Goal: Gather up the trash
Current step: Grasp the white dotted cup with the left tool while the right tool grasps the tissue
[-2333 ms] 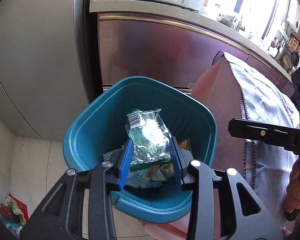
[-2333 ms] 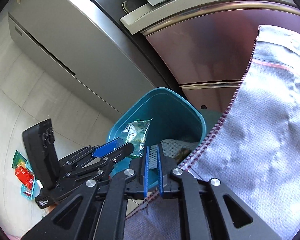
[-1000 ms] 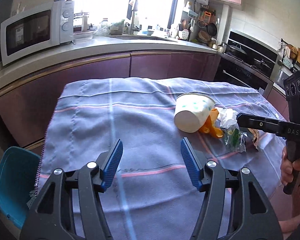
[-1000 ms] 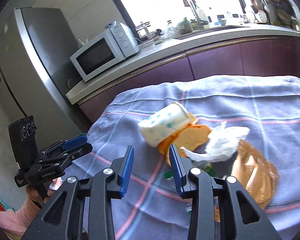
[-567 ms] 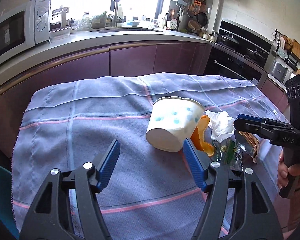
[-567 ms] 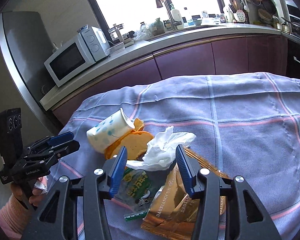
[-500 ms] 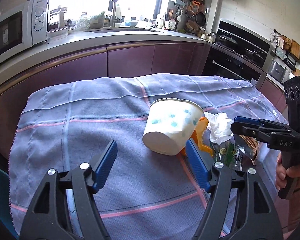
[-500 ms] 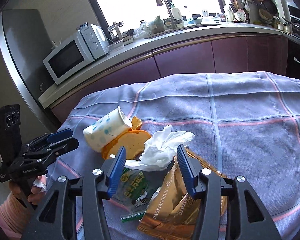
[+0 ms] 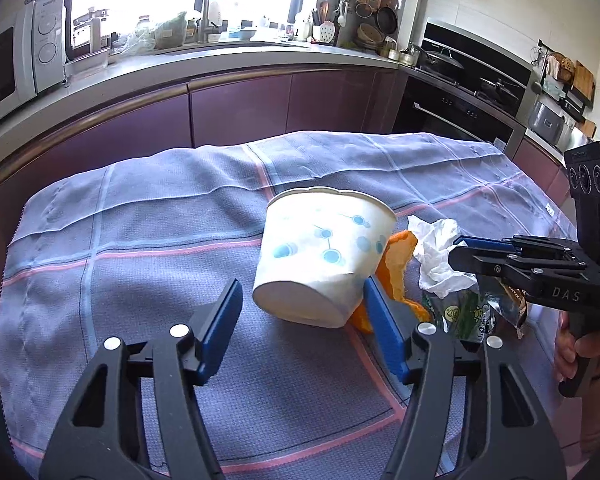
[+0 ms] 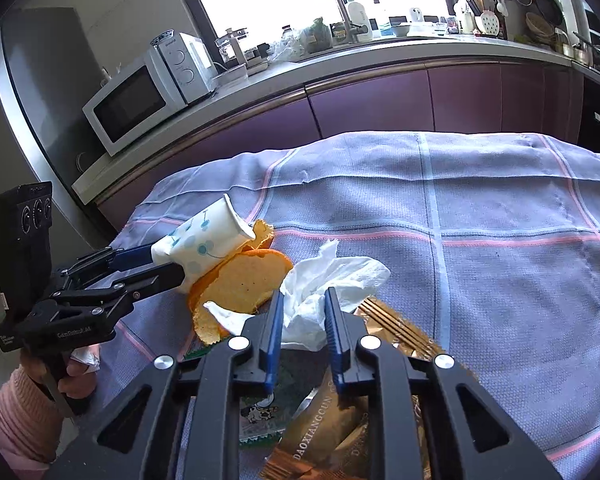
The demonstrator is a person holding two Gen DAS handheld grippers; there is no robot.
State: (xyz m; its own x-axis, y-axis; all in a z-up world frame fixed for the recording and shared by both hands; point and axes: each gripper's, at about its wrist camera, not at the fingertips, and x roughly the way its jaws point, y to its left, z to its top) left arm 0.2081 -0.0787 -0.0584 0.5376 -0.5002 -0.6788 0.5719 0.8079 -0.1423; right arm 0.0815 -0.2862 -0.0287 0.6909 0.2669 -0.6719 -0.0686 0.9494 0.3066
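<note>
A white paper cup with blue dots (image 9: 320,264) lies on its side on the checked tablecloth (image 9: 140,240). My left gripper (image 9: 302,312) is open, its blue fingers on either side of the cup's base. Orange peel (image 10: 240,284) lies beside the cup. A crumpled white tissue (image 10: 324,288) lies right of the peel. My right gripper (image 10: 301,334) has narrowed around the tissue's near part; whether it grips is unclear. A green snack wrapper (image 9: 460,316) and a golden snack bag (image 10: 332,432) lie under the right gripper.
The table stands before purple kitchen cabinets (image 9: 240,108) with a microwave (image 10: 144,96) on the counter. An oven and hob (image 9: 452,100) are at the back right. The cloth's right half (image 10: 500,260) is bare.
Both grippers swung from the teal bin to the table. The left closed in around the cup. The right moved down onto the tissue and its jaws narrowed.
</note>
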